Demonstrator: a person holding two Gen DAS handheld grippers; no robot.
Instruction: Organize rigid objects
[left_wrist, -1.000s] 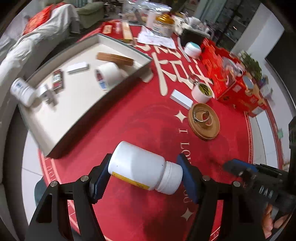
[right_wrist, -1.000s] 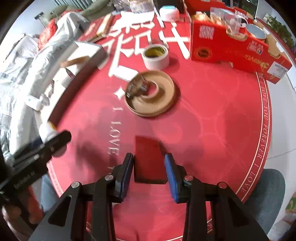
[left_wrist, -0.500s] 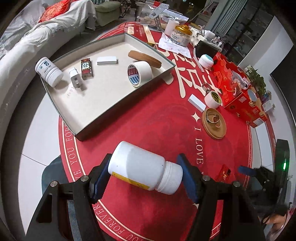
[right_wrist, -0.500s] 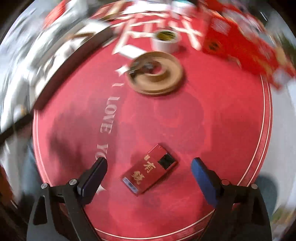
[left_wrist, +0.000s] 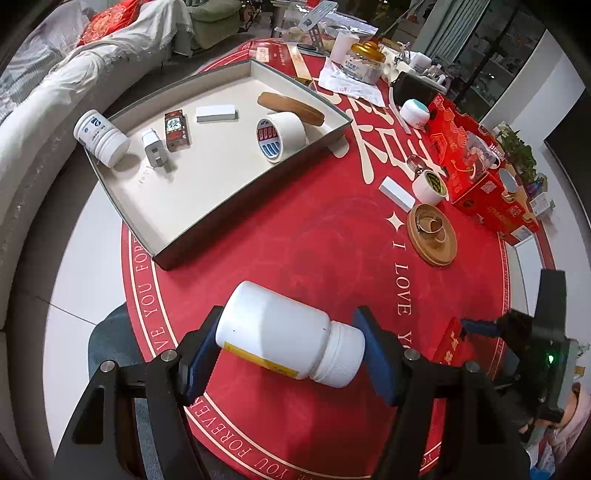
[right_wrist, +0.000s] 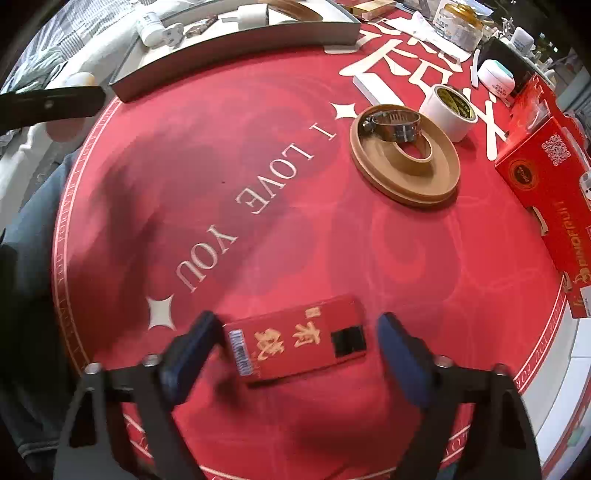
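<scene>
My left gripper (left_wrist: 290, 349) is shut on a white pill bottle (left_wrist: 288, 334), held sideways above the red tablecloth. The grey tray (left_wrist: 236, 199) lies ahead at the left; in it are a white bottle (left_wrist: 100, 138), a charger plug (left_wrist: 155, 151), a small dark box (left_wrist: 176, 130), a white block (left_wrist: 216, 112), a tape roll (left_wrist: 280, 136) and a wooden disc (left_wrist: 291, 107). My right gripper (right_wrist: 295, 349) is open, its blue pads either side of a flat red box (right_wrist: 297, 341) with gold characters that lies on the cloth. The right gripper (left_wrist: 476, 326) also shows at the right of the left wrist view.
A wooden ring dish (right_wrist: 404, 155) holds a metal hose clamp (right_wrist: 393, 125). Beside it stand a white tape roll (right_wrist: 448, 109) and a white block (left_wrist: 397, 192). A red carton (right_wrist: 554, 206) lines the right side. Jars and bags crowd the far edge.
My left gripper has drawn back and up with the bottle, so more of the tray shows. My right gripper let go of the red box, opened wide, and now straddles it lower and closer.
</scene>
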